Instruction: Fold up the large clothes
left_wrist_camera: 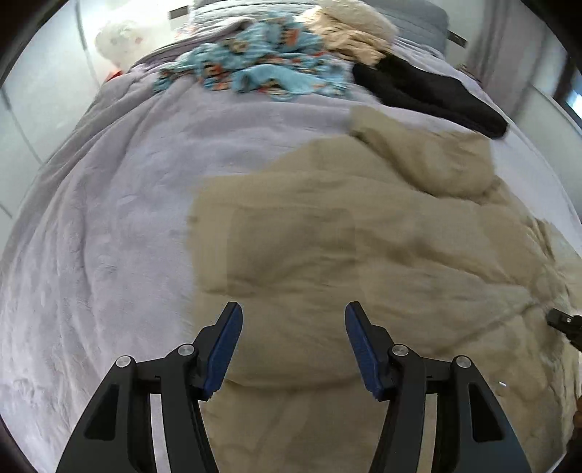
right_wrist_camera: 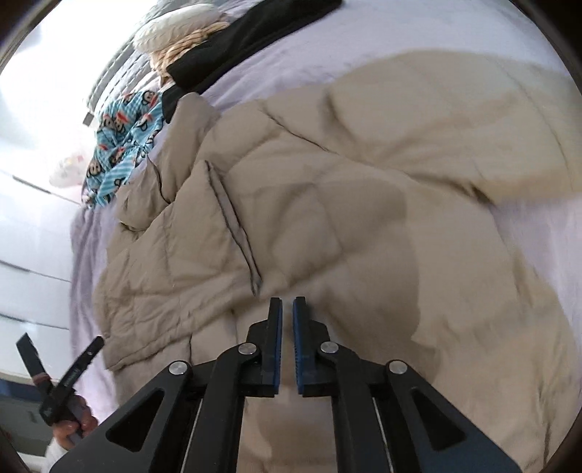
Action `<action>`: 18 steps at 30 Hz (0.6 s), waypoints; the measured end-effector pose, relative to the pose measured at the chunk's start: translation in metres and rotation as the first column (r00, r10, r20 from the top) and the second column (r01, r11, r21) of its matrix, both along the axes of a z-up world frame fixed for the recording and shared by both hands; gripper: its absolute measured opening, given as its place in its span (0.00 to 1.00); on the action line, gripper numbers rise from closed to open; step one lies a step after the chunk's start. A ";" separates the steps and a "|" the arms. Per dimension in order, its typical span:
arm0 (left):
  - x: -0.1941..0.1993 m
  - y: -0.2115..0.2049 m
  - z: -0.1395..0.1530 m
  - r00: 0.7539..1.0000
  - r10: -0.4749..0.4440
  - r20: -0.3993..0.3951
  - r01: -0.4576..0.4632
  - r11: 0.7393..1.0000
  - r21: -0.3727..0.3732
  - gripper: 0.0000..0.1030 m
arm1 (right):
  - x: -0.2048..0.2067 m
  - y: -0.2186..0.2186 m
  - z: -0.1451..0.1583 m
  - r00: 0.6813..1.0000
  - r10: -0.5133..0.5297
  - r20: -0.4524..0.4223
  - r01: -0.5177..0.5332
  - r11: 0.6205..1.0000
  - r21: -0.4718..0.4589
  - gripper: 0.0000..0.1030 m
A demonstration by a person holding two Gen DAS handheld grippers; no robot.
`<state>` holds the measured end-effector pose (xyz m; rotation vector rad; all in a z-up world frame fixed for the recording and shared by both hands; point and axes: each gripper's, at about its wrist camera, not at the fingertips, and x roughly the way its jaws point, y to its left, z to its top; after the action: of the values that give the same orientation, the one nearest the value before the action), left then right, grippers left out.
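Left tool (left_wrist_camera: pixel 294 320) agape, jacket (left_wrist_camera: pixel 327 254) hem — bedspread (left_wrist_camera: pixel 109 236) beyond

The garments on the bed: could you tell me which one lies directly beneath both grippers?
The tan quilted jacket, spread out in the foreground. The blue monkey-print garment, the black one and the cream one lie farther up the bed.

The beige quilted jacket (right_wrist_camera: pixel 327 203) is matt, puffy stitched cloth with a dark zip line. It lies on a lilac fleece blanket (left_wrist_camera: pixel 109 225), plush and softly napped, over the bed. Both tongs, left (left_wrist_camera: pixel 294 316) and right (right_wrist_camera: pixel 287 309), are matt black plastic with ribbed blue pads (left_wrist_camera: pixel 363 349) and bright metal pivot pins. The blue monkey-print pyjamas (right_wrist_camera: pixel 120 138) look like soft cloth.
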<state>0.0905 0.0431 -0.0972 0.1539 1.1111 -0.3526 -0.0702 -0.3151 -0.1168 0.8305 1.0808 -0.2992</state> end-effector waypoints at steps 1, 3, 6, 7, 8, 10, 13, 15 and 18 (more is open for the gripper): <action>-0.007 -0.010 0.001 1.000 -0.011 -0.008 0.011 1.000 -0.004 0.59 | -0.007 -0.003 -0.001 1.000 -0.014 0.002 0.014 1.000 0.025 0.19; -0.022 -0.031 0.004 0.999 -0.035 -0.029 0.035 0.999 -0.012 0.59 | -0.019 -0.008 -0.002 0.999 -0.046 0.006 0.046 0.997 0.065 0.40; -0.042 -0.061 0.002 0.995 -0.074 -0.067 0.073 0.997 -0.016 0.59 | -0.036 -0.017 0.003 0.996 -0.089 0.030 0.086 0.993 0.083 0.72; -0.049 -0.070 0.001 0.993 -0.085 -0.076 0.084 0.996 -0.017 0.60 | -0.044 -0.023 0.006 0.995 -0.097 0.031 0.094 0.993 0.076 0.76; -0.055 -0.078 0.002 0.993 -0.091 -0.080 0.090 0.996 -0.018 0.67 | -0.049 -0.027 0.008 0.994 -0.101 0.031 0.099 0.992 0.072 0.77; -0.068 -0.095 0.006 0.993 -0.092 -0.070 0.090 0.996 -0.022 1.00 | -0.062 -0.039 0.010 0.992 -0.119 0.037 0.116 0.990 0.077 0.78; -0.081 -0.120 0.014 0.991 -0.121 -0.050 0.120 0.993 -0.019 1.00 | -0.083 -0.062 0.014 0.986 -0.161 0.048 0.157 0.984 0.082 0.83; -0.086 -0.135 0.013 0.989 -0.132 -0.061 0.132 0.991 -0.008 1.00 | -0.099 -0.081 0.016 0.978 -0.199 0.056 0.194 0.978 0.080 0.87; -0.093 -0.153 0.012 0.989 -0.134 -0.067 0.137 0.990 0.031 1.00 | -0.119 -0.107 0.017 0.961 -0.269 0.067 0.264 0.961 0.077 0.91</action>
<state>-0.0030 -0.1103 -0.0857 0.2519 1.1744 -0.4622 -0.1894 -0.4225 -0.0995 1.0428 0.9105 -0.4558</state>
